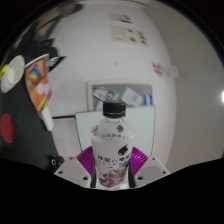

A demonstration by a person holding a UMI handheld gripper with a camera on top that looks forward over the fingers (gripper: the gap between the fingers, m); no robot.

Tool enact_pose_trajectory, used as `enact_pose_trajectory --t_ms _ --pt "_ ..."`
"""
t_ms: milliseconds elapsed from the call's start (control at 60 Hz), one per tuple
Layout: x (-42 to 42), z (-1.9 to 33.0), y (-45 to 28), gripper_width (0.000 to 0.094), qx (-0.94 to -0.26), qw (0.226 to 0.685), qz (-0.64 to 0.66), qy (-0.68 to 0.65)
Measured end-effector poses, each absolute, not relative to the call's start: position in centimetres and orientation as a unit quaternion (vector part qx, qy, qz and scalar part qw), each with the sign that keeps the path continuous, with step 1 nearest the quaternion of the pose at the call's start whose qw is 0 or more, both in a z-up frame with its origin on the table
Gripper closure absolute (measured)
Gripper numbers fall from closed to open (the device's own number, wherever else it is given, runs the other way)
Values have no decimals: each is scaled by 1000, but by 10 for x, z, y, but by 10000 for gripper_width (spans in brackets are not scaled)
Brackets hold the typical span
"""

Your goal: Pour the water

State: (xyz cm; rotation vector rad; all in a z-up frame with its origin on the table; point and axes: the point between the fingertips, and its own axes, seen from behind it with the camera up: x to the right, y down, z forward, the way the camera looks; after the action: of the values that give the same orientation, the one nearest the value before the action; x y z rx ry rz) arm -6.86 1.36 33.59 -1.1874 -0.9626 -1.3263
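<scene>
bottle (black cap, label unreadable) stands upright, clamped between the tool pads, its base hidden.

I see the bottle upright between my fingers; a box sits behind it, and a bag is off to the left.
</scene>
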Motion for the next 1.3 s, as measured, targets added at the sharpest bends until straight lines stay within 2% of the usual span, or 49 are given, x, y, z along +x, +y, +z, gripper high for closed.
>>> enact_pose_trajectory --t_ms 150,183,333,433,533,617,683,750,850,950,1050,1117,1183,1200,1217,1267,1300 --pt "-161 264 39 513 -406 437 -585 -549" --pt "-163 238 40 510 -386 423 -583 -577" --pt "-221 184 48 511 -301 338 -599 -661" --pt "-233 162 52 514 -279 323 -593 -683" --pt "-235 161 50 513 -274 323 -590 -687" --pt "-233 171 46 507 -298 341 -580 -677" --pt "-233 189 42 514 -331 375 -565 -656" --pt "-225 218 34 517 -387 434 -535 -613" --pt "-218 263 23 513 -516 542 -429 -506" --pt "-198 282 12 512 -633 619 -282 -371" --pt "-185 274 5 514 -711 643 -135 -251" --pt "-188 246 0 515 -744 637 -75 -187" --pt "-156 233 4 514 -766 623 -22 -158" --pt "-171 212 1 514 -768 623 -22 -148" --pt "-150 219 4 514 -775 615 -9 -146" --pt "-143 196 5 515 -788 601 11 -133" --pt "-170 158 0 514 -793 599 12 -114"
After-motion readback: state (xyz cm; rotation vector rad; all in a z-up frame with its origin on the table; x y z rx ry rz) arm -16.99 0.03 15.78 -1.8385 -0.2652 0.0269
